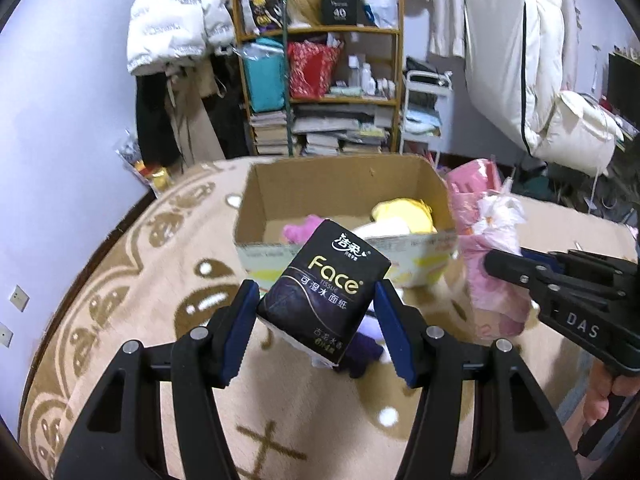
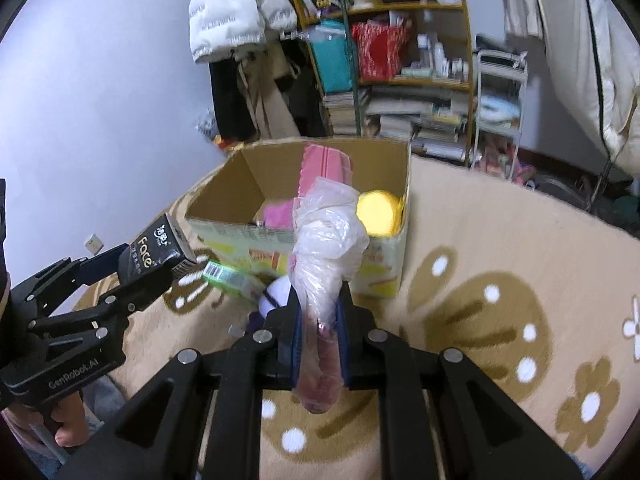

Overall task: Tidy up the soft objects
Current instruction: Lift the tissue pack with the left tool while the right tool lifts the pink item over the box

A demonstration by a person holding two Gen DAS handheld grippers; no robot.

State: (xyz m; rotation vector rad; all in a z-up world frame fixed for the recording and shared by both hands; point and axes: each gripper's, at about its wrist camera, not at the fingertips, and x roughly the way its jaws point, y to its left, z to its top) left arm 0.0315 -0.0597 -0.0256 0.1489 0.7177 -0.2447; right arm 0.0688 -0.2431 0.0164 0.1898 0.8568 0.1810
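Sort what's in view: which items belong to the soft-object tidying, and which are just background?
Job: black tissue pack in left gripper; pink bagged cloth in right gripper; cardboard box; yellow plush; pink plush.
Background: bookshelf; white jacket; rug.

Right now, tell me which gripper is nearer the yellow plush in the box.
Right, likely. The right gripper, shut on the bagged pink item, points at the cardboard box near the yellow plush. The left gripper, shut on the tissue pack, is off toward the box's left end.

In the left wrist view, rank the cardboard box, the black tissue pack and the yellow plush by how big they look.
1. cardboard box
2. black tissue pack, though its nearness to the camera inflates it
3. yellow plush, partly hidden by the box wall
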